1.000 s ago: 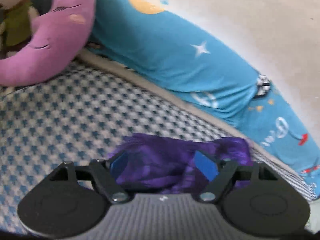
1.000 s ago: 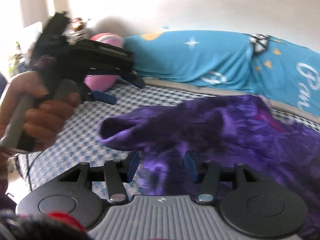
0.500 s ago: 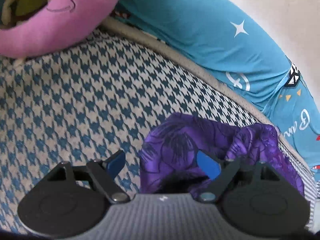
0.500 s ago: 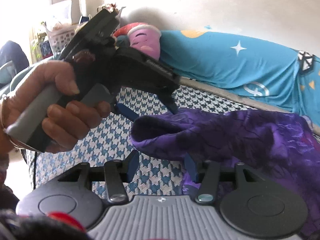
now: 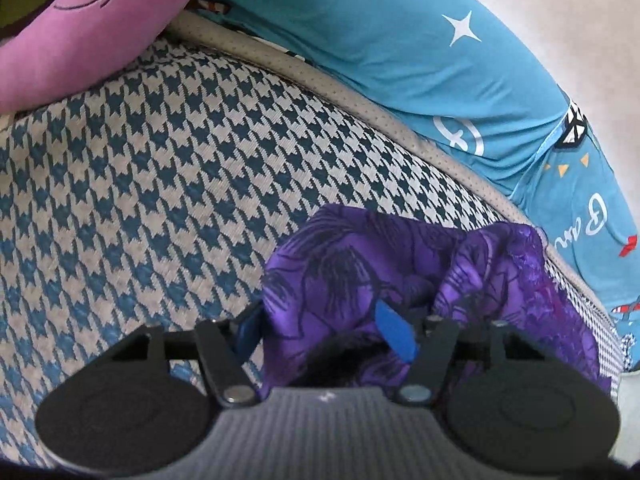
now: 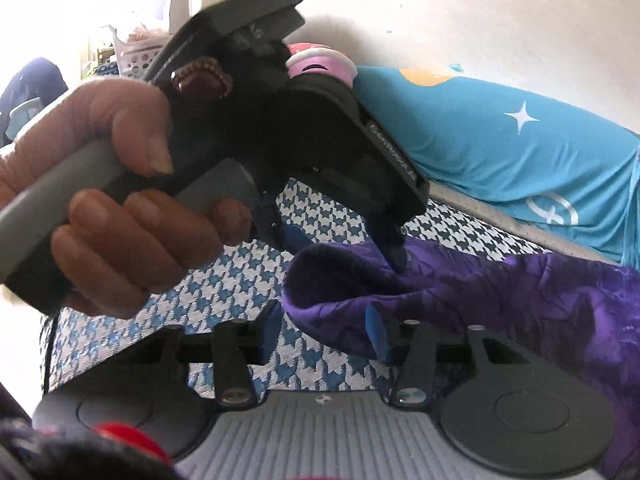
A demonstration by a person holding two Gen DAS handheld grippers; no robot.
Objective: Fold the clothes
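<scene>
In the left wrist view, the left gripper (image 5: 326, 330) is seen with its blue-padded fingers spread, a bunched edge of the purple garment (image 5: 404, 276) lying between them; the right pad rests against the cloth, while the left pad stands at the fold's outer edge. Whether the cloth is truly pinched cannot be told. The garment is a thin, glossy fabric printed with dark, sketch-like lines, and it is gathered into soft rounded folds.

In the right wrist view, the right gripper (image 6: 322, 334) is likewise held with its fingers apart; a rolled end of the purple garment (image 6: 500, 296) hangs between and just above the pads. The roll forms a blunt, tube-like end that points toward the left of the frame, and the long axis of the garment runs from that end out to the right, where the cloth widens and spreads over the bed.

The left gripper (image 6: 348, 250) is seen from outside here, its black body gripped by a hand (image 6: 116, 200) around a grey handle, its blue tips set on top of the roll.

The garment lies on a bed cover (image 5: 152, 184) woven in a blue and cream houndstooth pattern. Beyond it a teal printed sheet (image 5: 400, 44) with a white star is draped, and a smooth pink plush toy (image 5: 88, 28) rests at the far left corner.
</scene>
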